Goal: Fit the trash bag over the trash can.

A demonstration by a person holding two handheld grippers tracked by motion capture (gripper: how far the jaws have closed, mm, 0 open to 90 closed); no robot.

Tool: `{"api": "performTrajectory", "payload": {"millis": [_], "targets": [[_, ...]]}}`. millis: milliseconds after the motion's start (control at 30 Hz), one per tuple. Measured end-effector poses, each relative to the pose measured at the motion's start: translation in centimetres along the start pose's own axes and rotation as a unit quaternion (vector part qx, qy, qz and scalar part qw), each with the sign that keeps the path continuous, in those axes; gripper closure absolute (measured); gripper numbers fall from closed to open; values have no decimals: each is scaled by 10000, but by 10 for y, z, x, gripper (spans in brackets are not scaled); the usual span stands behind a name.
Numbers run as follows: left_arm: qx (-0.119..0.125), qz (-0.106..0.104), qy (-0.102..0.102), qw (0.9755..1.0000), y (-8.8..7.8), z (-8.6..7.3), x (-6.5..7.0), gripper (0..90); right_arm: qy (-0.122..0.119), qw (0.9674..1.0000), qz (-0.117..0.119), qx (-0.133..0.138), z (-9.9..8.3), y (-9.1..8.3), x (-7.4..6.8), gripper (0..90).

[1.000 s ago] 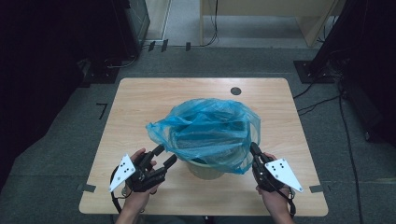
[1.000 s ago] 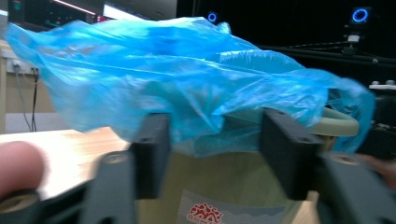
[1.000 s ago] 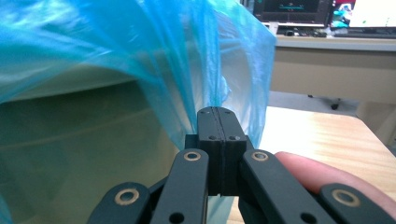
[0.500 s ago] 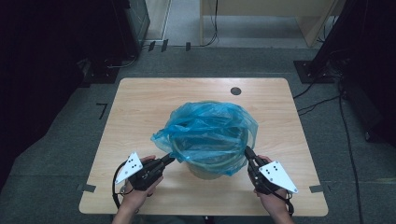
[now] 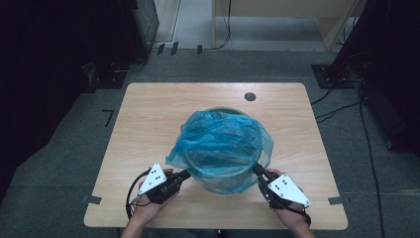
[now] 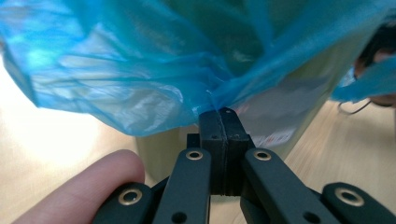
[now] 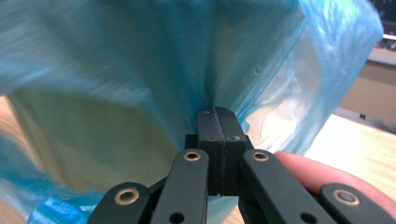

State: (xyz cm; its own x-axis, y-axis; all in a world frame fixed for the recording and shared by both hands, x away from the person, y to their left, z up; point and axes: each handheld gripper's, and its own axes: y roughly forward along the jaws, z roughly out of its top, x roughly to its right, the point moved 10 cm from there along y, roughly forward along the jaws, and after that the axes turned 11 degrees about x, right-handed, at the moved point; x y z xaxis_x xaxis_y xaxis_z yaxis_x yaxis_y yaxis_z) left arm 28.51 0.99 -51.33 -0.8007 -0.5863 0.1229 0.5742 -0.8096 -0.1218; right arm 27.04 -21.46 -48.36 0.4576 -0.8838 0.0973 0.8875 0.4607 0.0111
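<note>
on the light wooden table (image 5: 148,119), a thin translucent blue plastic bag (image 5: 223,144) drapes over a pale green round bin (image 5: 218,111) near the middle.

the left gripper (image 5: 184,174) pinches the bag's near-left edge with its jaws pressed together on the film; the right gripper (image 5: 257,171) pinches the near-right edge the same way. in the left gripper view the film bunches just above the closed jaws, with the bin's pale wall behind. a fingertip (image 6: 88,186) rests beside that gripper.
</note>
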Motion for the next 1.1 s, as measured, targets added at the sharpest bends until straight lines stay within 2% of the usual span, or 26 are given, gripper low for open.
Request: {"api": "performTrajectory", "payload": {"millis": [67,100,167,233,300,400,433,467,500,533,567,633,700,767,800,900,967,1033,1100], "targets": [[-228,233,-35,9995,4,-8,-6,900,-6,9998,-129,-174,-9,4,3,900],[-287,360,-116,9989,5,-11,-9,900,-4,9996,-139,-251,-13,5,3,900],[-391,707,-307,9963,6,-16,-21,900,-54,9991,-150,-402,-21,7,3,900],[-458,1026,-645,9916,5,-22,-34,900,-60,9979,-200,-618,-31,9,3,900],[-563,1418,-944,9838,3,-30,-49,900,-79,9954,-251,-925,-44,13,6,900],[-719,1824,-1094,9745,1,-40,-61,900,-128,9873,-251,-1561,-69,15,9,900],[-717,1857,-1104,9738,1,-40,-62,900,-154,9856,-228,-1667,-73,15,9,886],[-702,1952,-1109,9719,0,-39,-63,900,-145,9851,-132,-1708,-75,15,7,841],[-650,2002,-1109,9713,0,-37,-64,898,-142,9855,21,-1689,-72,14,5,795],[-536,2006,-1116,9718,-1,-34,-64,884,-207,9865,161,-1619,-68,12,4,755],[-398,1982,-1113,9730,-2,-30,-65,825,-268,9872,366,-1529,-62,10,3,700],[-204,1911,-1093,9752,-6,-24,-66,675,-194,9879,776,-1326,-50,3,2,655],[68,1616,-1162,9800,-11,-15,-65,585,-151,9888,1068,-1035,-35,-6,6,621],[238,1393,-1149,9833,-16,-10,-65,537,-52,9893,1159,-886,-26,-13,12,610],[318,1348,-1126,9839,-18,-7,-65,526,-21,9891,1222,-820,-23,-16,15,589],[613,1176,-1191,9840,-22,3,-64,514,140,9870,1438,-697,-18,-23,17,551],[787,1007,-1270,9836,-22,8,-60,506,128,9870,1462,-655,-16,-25,17,530],[885,800,-1242,9851,-23,12,-55,504,108,9861,1539,-619,-14,-25,12,505],[897,520,-1108,9884,-24,15,-47,500,85,9851,1595,-641,-14,-24,7,470]]}}
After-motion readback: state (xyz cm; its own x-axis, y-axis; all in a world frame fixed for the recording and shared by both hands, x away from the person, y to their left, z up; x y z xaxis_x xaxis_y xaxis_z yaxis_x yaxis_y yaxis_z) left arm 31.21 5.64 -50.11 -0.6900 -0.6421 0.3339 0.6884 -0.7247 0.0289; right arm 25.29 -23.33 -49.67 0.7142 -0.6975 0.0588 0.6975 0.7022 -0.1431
